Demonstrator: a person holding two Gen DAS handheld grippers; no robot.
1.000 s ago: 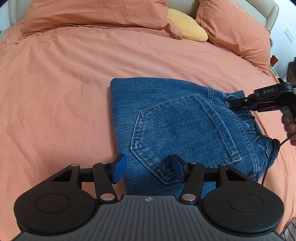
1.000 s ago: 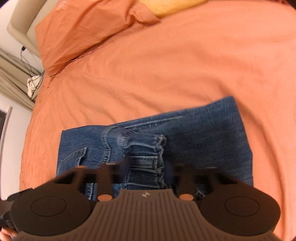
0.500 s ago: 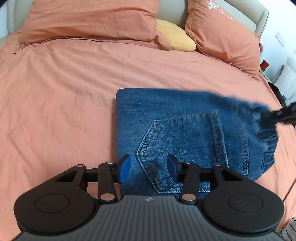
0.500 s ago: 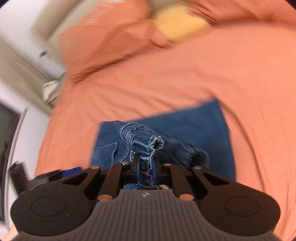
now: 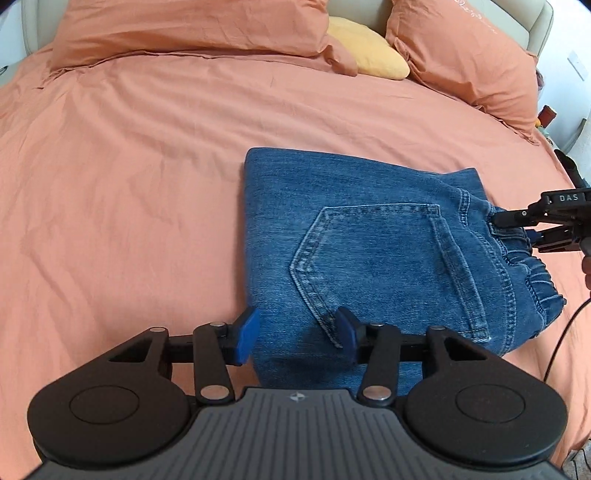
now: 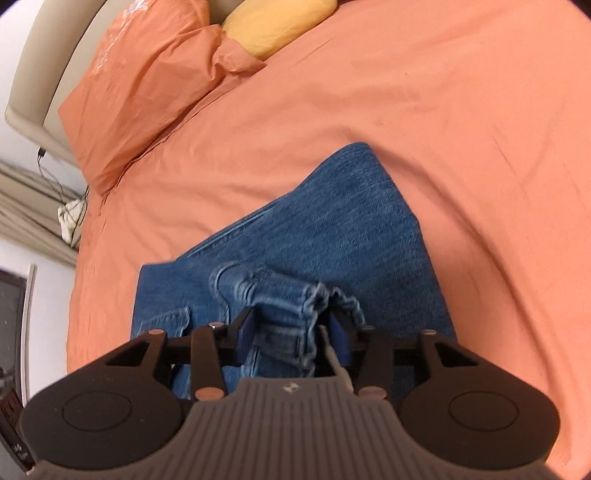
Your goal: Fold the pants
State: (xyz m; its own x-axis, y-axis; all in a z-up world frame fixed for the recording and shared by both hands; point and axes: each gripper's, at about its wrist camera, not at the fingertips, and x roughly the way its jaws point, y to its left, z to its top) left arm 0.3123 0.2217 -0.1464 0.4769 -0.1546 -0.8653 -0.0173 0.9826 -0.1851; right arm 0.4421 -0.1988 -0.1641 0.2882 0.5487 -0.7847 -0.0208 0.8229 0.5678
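The folded blue jeans point(image 5: 369, 236) lie on the orange bed, back pocket up, waistband to the right. My left gripper point(image 5: 295, 332) is open and empty, just above the near edge of the jeans. My right gripper point(image 6: 291, 334) is open with its blue pads on either side of the bunched waistband point(image 6: 291, 306); it also shows in the left wrist view point(image 5: 517, 227) at the waistband's far right end. The jeans point(image 6: 332, 229) stretch away from it.
The orange bedsheet point(image 5: 129, 166) spreads wide to the left and behind. Two orange pillows point(image 5: 184, 26) and a yellow pillow point(image 5: 365, 51) lie at the headboard. A cable point(image 5: 565, 332) hangs at the bed's right edge.
My right gripper closed on the waistband, pulled it, and has now opened again around it. The jeans shifted on the bed. My left gripper stayed open near the jeans' near edge.
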